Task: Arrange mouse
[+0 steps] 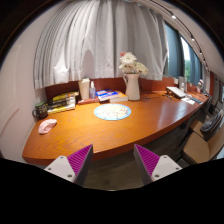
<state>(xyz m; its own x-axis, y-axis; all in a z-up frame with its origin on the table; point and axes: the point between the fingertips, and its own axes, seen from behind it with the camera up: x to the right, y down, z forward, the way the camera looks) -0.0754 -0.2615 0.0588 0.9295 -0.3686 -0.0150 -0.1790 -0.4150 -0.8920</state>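
No writing can be read on anything. The tongs [113,160] are held spread wide, nothing gripped or touched, the pads [80,158] hanging short of the desk [120,130] front edge. The mouse [47,125] lies near the desk's left end. A vase [132,86] stands toward the back edge, a round mat [112,112] at mid-desk.

The mouse [47,125] lies near the desk's [130,128] left end. A disc [112,112] sits mid-desk, a vase [132,85] behind it near the back edge. Books [62,101] lie at the back left corner.
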